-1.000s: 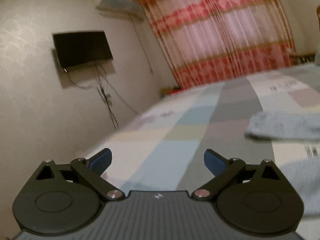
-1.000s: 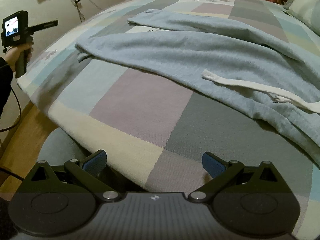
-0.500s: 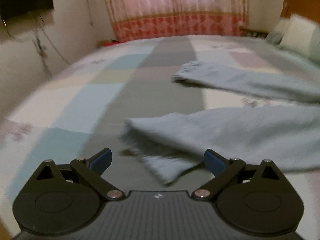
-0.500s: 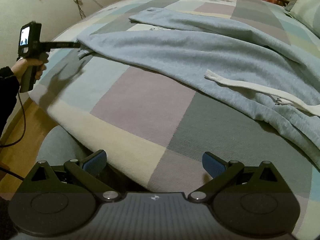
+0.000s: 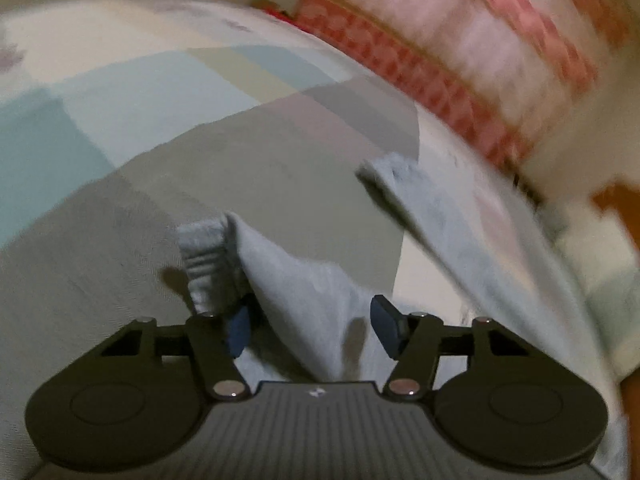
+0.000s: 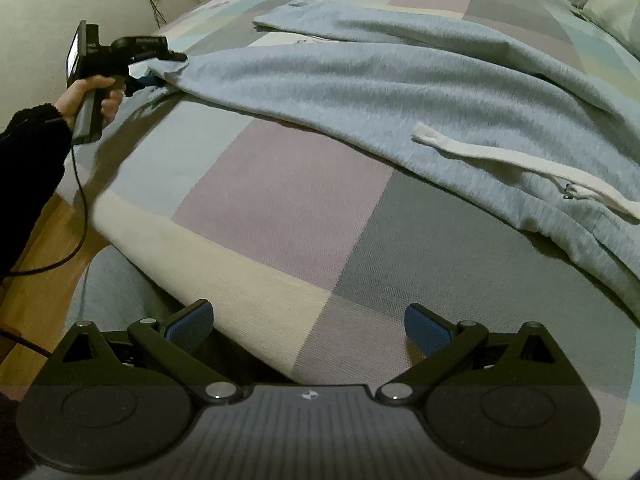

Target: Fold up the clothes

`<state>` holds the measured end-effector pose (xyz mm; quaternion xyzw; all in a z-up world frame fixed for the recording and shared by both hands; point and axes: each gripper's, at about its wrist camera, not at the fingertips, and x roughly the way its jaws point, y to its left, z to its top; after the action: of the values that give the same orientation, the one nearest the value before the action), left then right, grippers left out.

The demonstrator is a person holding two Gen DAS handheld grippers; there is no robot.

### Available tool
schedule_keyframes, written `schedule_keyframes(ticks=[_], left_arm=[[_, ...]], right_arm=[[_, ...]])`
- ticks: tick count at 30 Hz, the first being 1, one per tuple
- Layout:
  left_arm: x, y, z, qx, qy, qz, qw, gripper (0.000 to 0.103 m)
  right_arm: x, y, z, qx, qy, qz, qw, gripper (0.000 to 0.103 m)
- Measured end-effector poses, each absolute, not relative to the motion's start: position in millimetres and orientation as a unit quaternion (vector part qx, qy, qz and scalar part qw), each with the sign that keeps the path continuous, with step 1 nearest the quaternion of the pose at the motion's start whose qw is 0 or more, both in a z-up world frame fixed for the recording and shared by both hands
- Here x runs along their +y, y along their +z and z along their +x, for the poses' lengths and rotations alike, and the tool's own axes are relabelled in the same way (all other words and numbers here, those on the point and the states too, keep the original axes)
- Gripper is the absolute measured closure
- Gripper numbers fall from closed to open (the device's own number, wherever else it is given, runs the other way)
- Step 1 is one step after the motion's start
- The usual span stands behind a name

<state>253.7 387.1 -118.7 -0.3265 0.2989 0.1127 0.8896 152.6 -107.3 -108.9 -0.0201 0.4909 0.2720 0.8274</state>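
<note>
Light blue sweatpants (image 6: 400, 80) lie spread across the checked bedspread (image 6: 280, 200), with a white drawstring (image 6: 520, 168) on top. My left gripper (image 5: 312, 330) is open, its jaws either side of the cuff end of the near leg (image 5: 288, 280); the ribbed cuff (image 5: 204, 256) bunches by the left finger. The far leg (image 5: 440, 216) lies beyond. In the right wrist view the left gripper (image 6: 160, 68) sits at that cuff. My right gripper (image 6: 308, 326) is open and empty over the near edge of the bed.
A red-and-white curtain (image 5: 480, 60) hangs beyond the bed. A pillow (image 6: 612, 8) lies at the far right. The wooden floor (image 6: 44, 260) and a trailing cable (image 6: 76, 200) are to the left of the bed.
My left gripper swung down onto the near leg's cuff, and its jaws have narrowed around the cloth. The right gripper has stayed in place.
</note>
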Motion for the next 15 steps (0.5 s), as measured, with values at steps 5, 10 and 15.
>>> schedule_keyframes(ticks=[5, 10, 15], left_arm=[[400, -120, 250, 0.273, 0.116, -0.374, 0.879, 0.096], [394, -84, 234, 0.234, 0.093, -0.344, 0.905, 0.101], [387, -31, 209, 0.181, 0.068, -0.299, 0.934, 0.102]], right_arm=[[-106, -110, 154, 0.491, 0.275, -0.017, 0.827, 0.0], [-108, -108, 154, 0.488, 0.275, -0.013, 0.829, 0.0], [-107, -104, 152, 0.479, 0.28, -0.009, 0.832, 0.0]])
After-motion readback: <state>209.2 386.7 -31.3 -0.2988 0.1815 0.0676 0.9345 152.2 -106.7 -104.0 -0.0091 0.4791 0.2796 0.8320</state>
